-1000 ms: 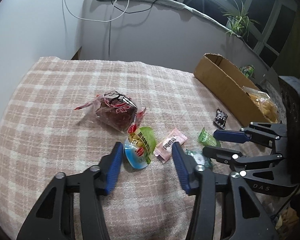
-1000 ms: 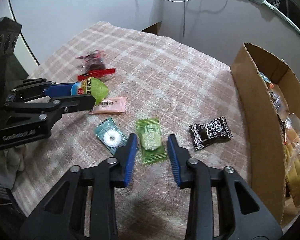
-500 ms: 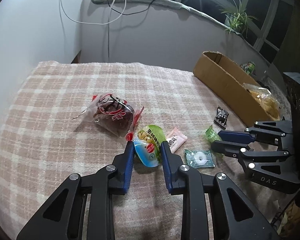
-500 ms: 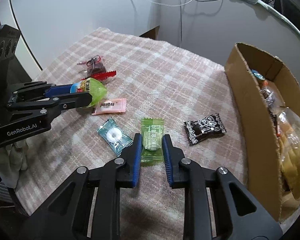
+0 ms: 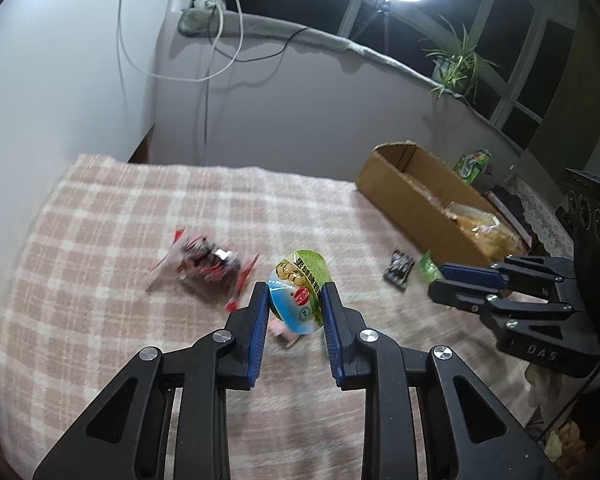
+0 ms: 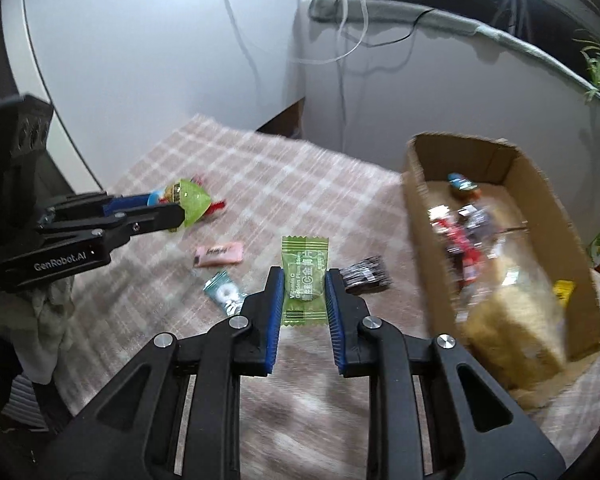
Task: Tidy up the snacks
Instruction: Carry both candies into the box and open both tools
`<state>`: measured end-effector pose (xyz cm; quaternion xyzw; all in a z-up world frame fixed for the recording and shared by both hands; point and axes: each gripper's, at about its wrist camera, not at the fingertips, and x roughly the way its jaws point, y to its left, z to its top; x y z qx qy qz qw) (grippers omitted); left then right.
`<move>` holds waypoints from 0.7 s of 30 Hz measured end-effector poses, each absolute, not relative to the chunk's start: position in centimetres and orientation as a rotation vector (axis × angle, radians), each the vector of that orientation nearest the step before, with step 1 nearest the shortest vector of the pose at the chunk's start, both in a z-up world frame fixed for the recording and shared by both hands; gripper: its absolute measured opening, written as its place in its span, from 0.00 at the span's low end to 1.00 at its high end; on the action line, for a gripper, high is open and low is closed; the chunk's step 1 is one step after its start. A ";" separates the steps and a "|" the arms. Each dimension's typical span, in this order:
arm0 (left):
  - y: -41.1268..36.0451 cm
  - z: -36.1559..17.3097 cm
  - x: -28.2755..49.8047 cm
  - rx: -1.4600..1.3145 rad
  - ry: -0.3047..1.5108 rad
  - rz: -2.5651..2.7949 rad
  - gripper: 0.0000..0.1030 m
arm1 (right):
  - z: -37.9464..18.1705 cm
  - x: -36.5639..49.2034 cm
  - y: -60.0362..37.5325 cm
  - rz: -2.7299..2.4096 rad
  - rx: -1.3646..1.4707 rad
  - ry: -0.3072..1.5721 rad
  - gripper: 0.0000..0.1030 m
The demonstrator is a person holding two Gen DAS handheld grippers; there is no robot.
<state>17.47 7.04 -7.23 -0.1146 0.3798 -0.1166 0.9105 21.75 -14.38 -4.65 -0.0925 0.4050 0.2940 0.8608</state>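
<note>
Right wrist view: cardboard box (image 6: pixel 416 216) with assorted snack packets (image 6: pixel 462 240) inside.

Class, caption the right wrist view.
Right gripper lifts a green candy beside the cardboard box.

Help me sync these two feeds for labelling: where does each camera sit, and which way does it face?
Left wrist: on the left tongs, looking down along them at the jelly cup they grip; the right tongs show at right.
Right wrist: on the right tongs, gripping the green candy packet; the left tongs show at left.
Shared: plaid cloth, cardboard box, black packet.
</note>
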 end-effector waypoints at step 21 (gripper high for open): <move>-1.6 -3.9 24.9 -0.216 0.743 -0.364 0.24 | -2.5 28.6 -26.9 0.454 -0.024 0.833 0.21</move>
